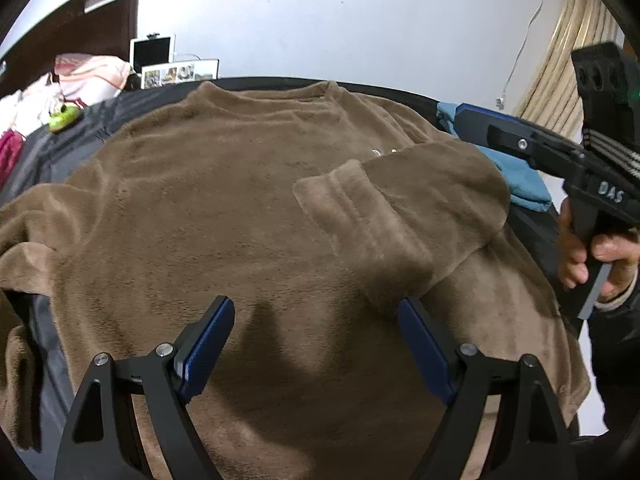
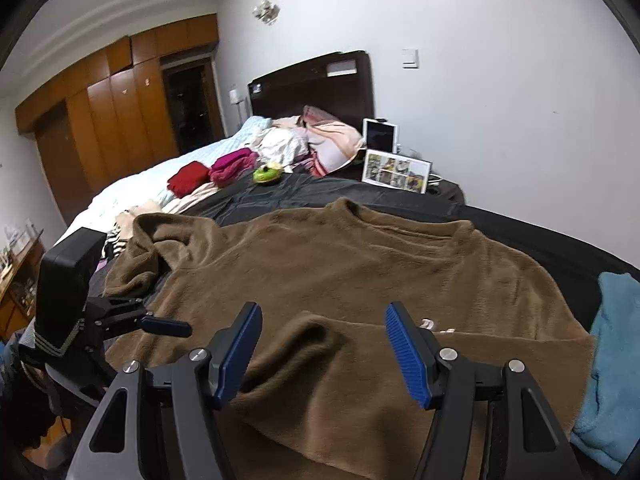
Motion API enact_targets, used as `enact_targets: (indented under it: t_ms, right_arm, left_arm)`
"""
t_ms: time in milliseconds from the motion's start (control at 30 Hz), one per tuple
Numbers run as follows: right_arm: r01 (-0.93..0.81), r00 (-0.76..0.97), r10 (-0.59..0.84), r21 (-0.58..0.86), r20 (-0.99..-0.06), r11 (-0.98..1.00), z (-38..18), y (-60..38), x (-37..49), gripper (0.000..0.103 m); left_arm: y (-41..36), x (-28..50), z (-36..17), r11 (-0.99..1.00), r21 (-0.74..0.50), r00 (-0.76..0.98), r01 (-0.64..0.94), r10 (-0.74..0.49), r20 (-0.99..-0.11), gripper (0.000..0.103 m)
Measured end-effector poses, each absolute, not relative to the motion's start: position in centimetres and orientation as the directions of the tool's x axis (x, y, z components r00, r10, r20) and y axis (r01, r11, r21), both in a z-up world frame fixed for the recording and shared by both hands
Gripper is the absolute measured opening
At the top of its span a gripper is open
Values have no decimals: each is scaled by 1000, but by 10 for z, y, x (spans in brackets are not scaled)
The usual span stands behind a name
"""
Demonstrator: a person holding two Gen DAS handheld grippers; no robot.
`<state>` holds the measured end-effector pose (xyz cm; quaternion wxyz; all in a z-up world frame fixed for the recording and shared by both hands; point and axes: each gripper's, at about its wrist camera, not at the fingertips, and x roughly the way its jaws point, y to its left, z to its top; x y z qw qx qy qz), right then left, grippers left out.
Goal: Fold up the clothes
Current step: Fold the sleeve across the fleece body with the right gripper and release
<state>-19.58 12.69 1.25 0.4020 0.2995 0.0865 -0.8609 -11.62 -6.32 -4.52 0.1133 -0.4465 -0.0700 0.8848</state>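
A brown fleece sweater (image 1: 224,200) (image 2: 340,264) lies flat, collar away from me, on a dark cover. One sleeve (image 1: 400,216) (image 2: 320,344) is folded across the chest, its cuff toward the middle. The other sleeve (image 1: 24,240) (image 2: 136,248) lies bunched at the sweater's left side. My left gripper (image 1: 316,312) hangs open over the lower body of the sweater, holding nothing; it also shows side-on as the left gripper (image 2: 176,328). My right gripper (image 2: 324,312) is open just above the folded cuff, empty. A hand (image 1: 592,256) holds the right gripper (image 1: 464,118) at the sweater's right shoulder.
A light blue garment (image 1: 520,176) (image 2: 612,340) lies beside the sweater on the right. Behind are a photo frame (image 2: 396,170), a tablet (image 2: 380,134), a green object (image 2: 267,174), piled clothes (image 2: 232,164) on the bed, a dark headboard (image 2: 312,84) and a wooden wardrobe (image 2: 112,120).
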Motion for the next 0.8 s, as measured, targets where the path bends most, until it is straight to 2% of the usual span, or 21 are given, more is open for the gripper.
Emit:
enact_targets:
  t_ms: [200, 400, 667, 767, 800]
  right_arm:
    - [669, -558, -573, 83, -601, -739, -5, 148, -210, 66]
    - [574, -616, -522, 117, -590, -810, -19, 178, -228, 66]
    - [544, -633, -541, 178, -553, -820, -27, 200, -237, 66]
    - [542, -663, -536, 159, -522, -825, -23, 206, -234, 66]
    - [540, -669, -536, 158, -515, -827, -21, 208, -233, 66]
  left_arm:
    - [-60, -129, -42, -942, -307, -544, -134, 329, -772, 87]
    - [-38, -143, -44, -960, -243, -541, -138, 279, -794, 89]
    - [-10, -165, -47, -977, -168, -536, -134, 214, -816, 90]
    - [-16, -180, -51, -976, -186, -528, -117, 220, -820, 82]
    - [-17, -185, -53, -975, -192, -525, -111, 222, -822, 67]
